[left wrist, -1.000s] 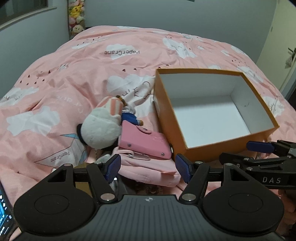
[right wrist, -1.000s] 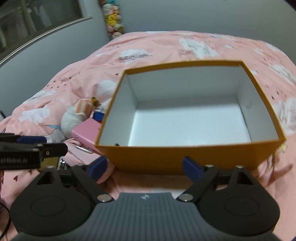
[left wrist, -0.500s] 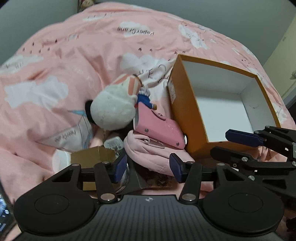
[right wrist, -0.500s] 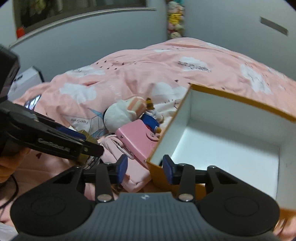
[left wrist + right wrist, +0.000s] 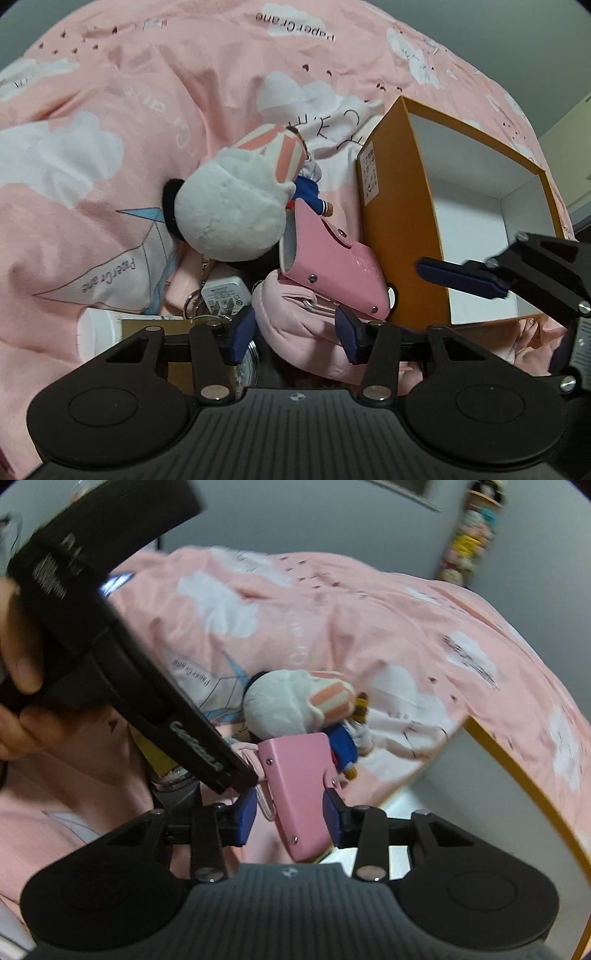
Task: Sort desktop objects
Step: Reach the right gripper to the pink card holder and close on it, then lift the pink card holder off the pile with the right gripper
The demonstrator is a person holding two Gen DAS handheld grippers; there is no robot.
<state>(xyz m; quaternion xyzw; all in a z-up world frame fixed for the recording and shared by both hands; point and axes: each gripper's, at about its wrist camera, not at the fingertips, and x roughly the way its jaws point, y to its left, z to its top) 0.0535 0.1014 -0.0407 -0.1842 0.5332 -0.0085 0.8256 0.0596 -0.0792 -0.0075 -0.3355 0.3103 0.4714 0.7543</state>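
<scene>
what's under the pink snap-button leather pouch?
The pink snap-button leather pouch lies on a soft pale pink padded bag, leaning against the orange cardboard box. Whatever lies beneath its middle is covered.

Now tipping down over the pile beside the orange box [image 5: 402,236], left gripper [image 5: 295,330] closing around the pale pink pouch [image 5: 295,332]; right gripper [image 5: 290,814] rolling leftward off the box, narrowing around the pink case [image 5: 299,786].

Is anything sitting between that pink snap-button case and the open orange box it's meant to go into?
Nothing visible does. The pink snap-button case leans right against the orange cardboard box's outer wall, and the box's white inside looks empty. The right gripper already straddles the case; only the wall itself must be lifted over.
</scene>
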